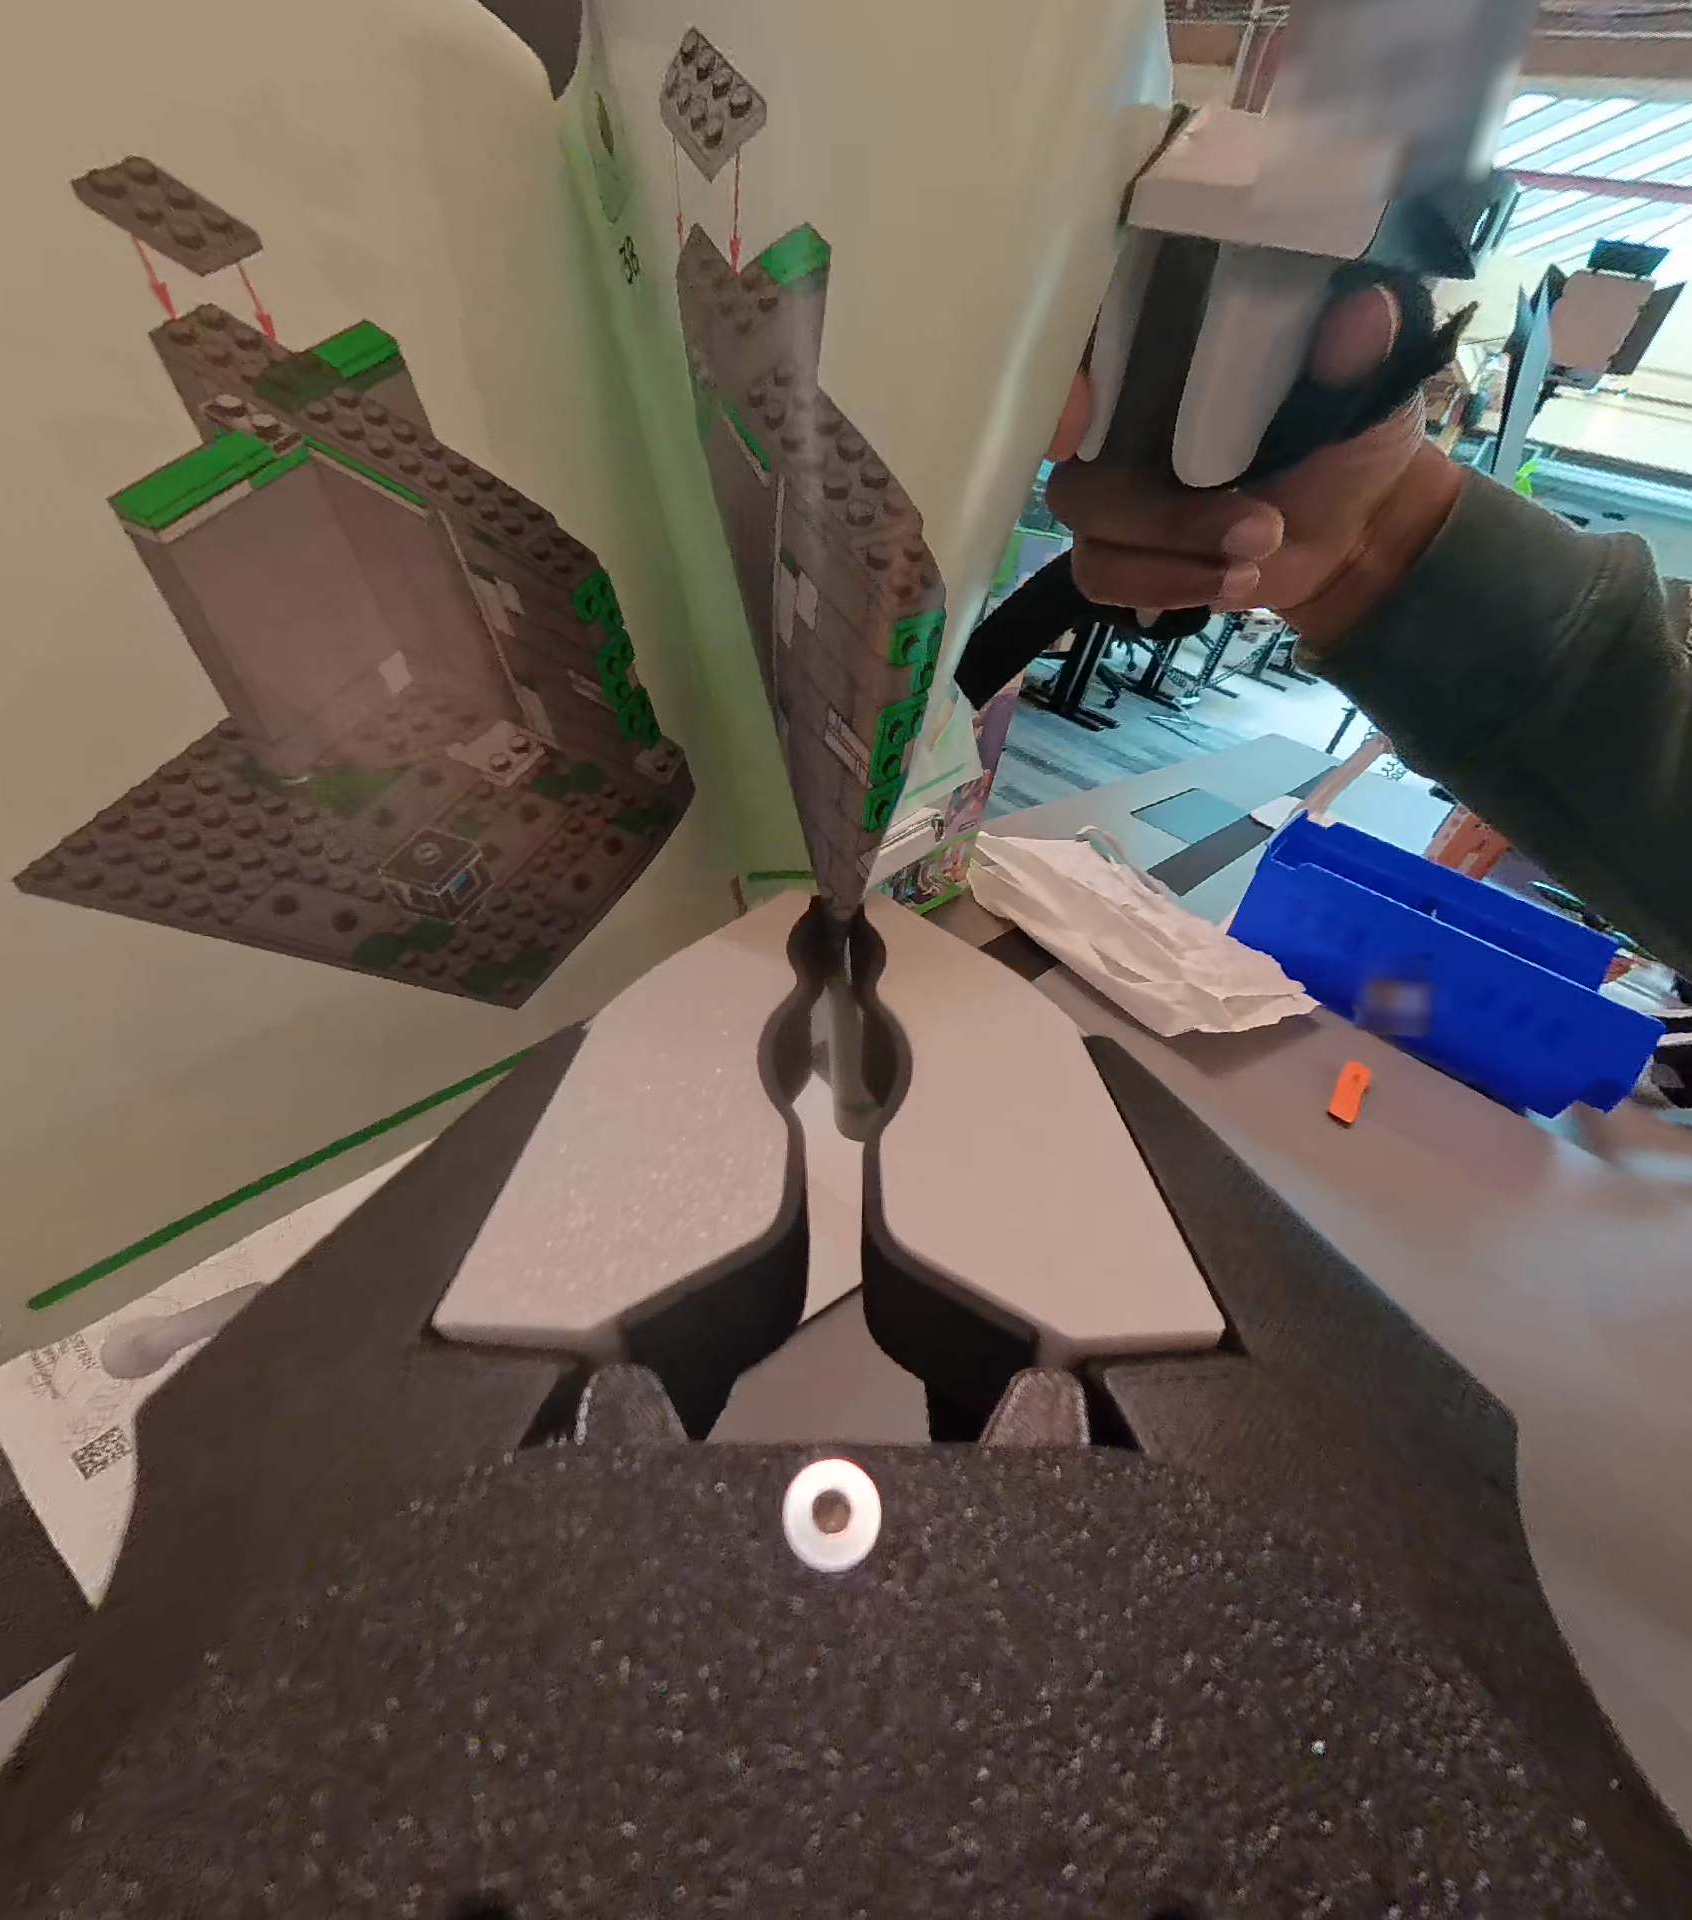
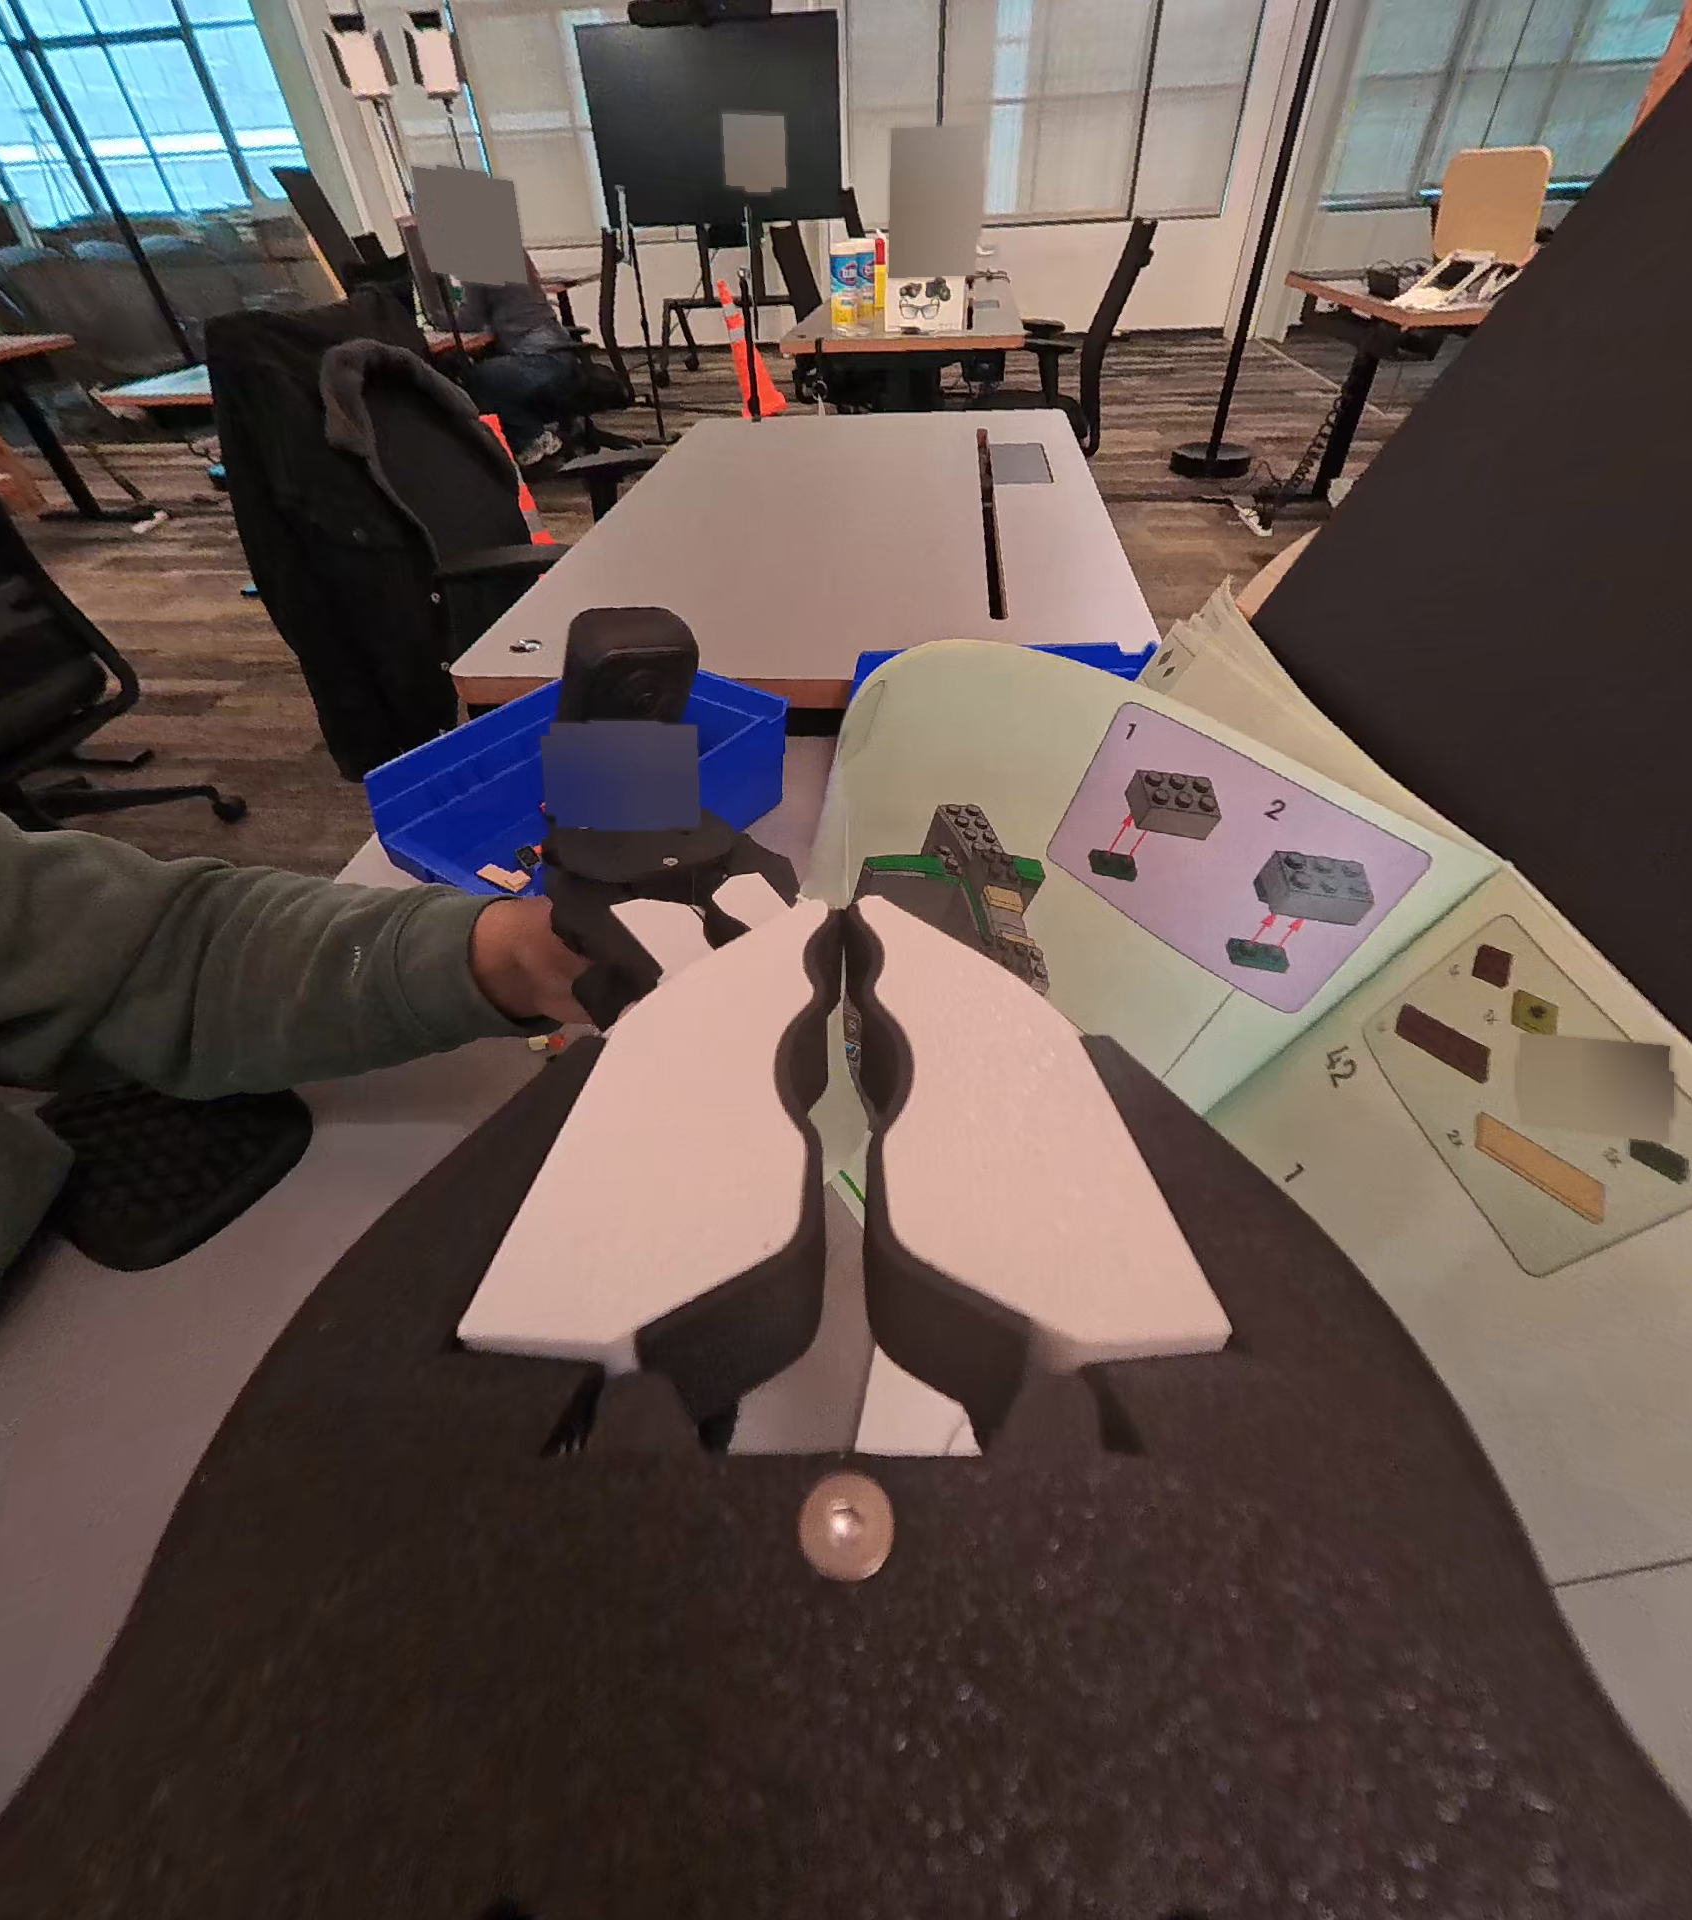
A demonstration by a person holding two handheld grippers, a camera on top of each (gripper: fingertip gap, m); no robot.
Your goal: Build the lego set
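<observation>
The open Lego instruction booklet [image 1: 302, 623] stands upright, showing printed build steps. My left gripper [image 1: 837, 935] is shut on the lower edge of one lifted page [image 1: 821, 520], which I see edge-on. The right gripper's handle [image 1: 1226, 343], held by a gloved hand, is at that page's upper right. In the right wrist view my right gripper [image 2: 842, 925] is shut on a booklet page [image 2: 1237, 935] that curls to the right. The left gripper [image 2: 676, 914] shows just beyond it on the left. No loose bricks are held.
A blue bin [image 1: 1444, 977], a crumpled white paper bag [image 1: 1133, 935] and a small orange piece [image 1: 1347, 1091] lie on the grey table to the right. The Lego box [image 1: 935, 852] stands behind. A blue bin [image 2: 468, 800] and a dark board [image 2: 1548, 520] flank the booklet. Spacing between my two grippers at the tips: around 12 cm.
</observation>
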